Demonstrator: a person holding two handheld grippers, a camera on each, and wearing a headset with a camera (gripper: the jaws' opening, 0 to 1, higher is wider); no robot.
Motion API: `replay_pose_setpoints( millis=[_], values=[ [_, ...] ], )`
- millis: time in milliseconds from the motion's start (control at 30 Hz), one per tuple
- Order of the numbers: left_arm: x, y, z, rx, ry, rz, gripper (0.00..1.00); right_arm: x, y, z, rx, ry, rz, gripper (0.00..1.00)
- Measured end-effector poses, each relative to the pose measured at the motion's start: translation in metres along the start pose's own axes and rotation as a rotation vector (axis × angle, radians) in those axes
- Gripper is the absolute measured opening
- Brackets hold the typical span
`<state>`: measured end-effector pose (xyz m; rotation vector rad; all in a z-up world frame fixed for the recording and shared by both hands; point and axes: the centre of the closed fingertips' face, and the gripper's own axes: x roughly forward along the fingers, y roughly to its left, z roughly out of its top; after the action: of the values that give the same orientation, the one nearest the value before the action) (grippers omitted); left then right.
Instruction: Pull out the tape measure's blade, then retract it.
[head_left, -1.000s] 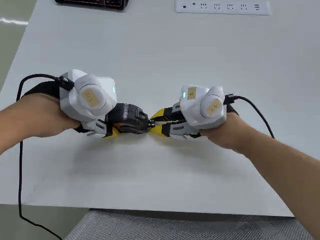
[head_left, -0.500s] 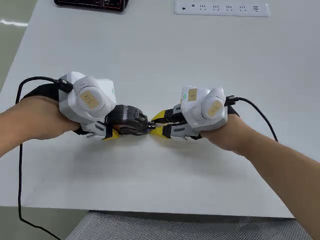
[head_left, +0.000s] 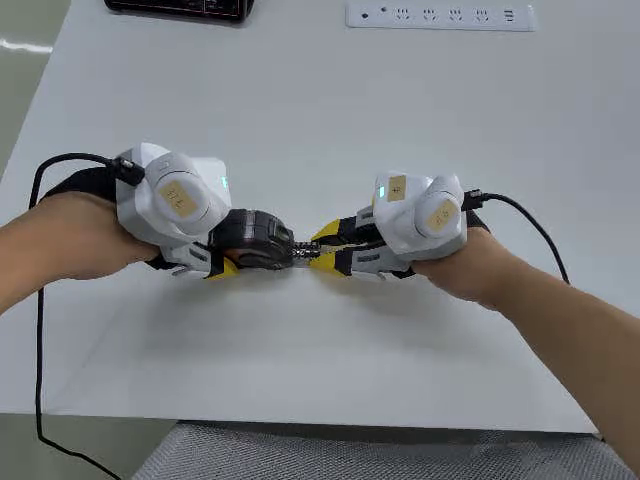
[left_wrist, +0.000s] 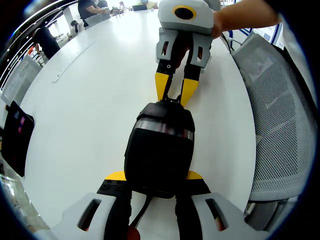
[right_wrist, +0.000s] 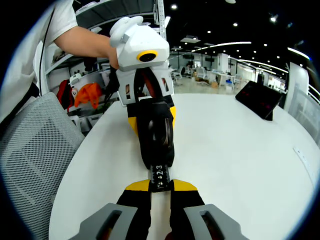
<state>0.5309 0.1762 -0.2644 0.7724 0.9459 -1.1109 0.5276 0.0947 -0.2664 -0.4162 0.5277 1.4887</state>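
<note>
Two holds are confirmed. The left hand-held gripper (left_wrist: 155, 176) is clamped on the black case of the tape measure (head_left: 255, 240), which sits just above the tabletop (head_left: 300, 120), towards its near edge. The right hand-held gripper (right_wrist: 161, 187) is pinched shut on the blade (right_wrist: 158, 175), with a short numbered length showing between case and jaws. Assessment: extraction has barely begun. Recommended: hold the case fixed with the left and draw the right straight off to the right along the blade's own line, level and without twist, so the blade neither kinks nor slips. Both hands sit low, forearms entering from the near side, with the grippers horizontal, nose to nose and in line.
</note>
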Motion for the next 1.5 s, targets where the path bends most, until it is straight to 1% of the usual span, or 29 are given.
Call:
replay_pose_setpoints(
  millis=[400,1200,1500],
  values=[
    [0.0,-0.002,0.0,-0.006,-0.003,-0.001,0.29,-0.014,-0.001,-0.009,0.005,0.013,-0.008,0.1],
    [0.001,-0.001,0.001,-0.007,-0.002,-0.005,0.29,-0.035,0.0,-0.017,0.019,0.019,-0.031,0.1],
    [0.001,-0.002,0.001,-0.004,-0.001,-0.004,0.29,-0.044,-0.002,-0.026,0.025,0.026,-0.04,0.1]
  ],
)
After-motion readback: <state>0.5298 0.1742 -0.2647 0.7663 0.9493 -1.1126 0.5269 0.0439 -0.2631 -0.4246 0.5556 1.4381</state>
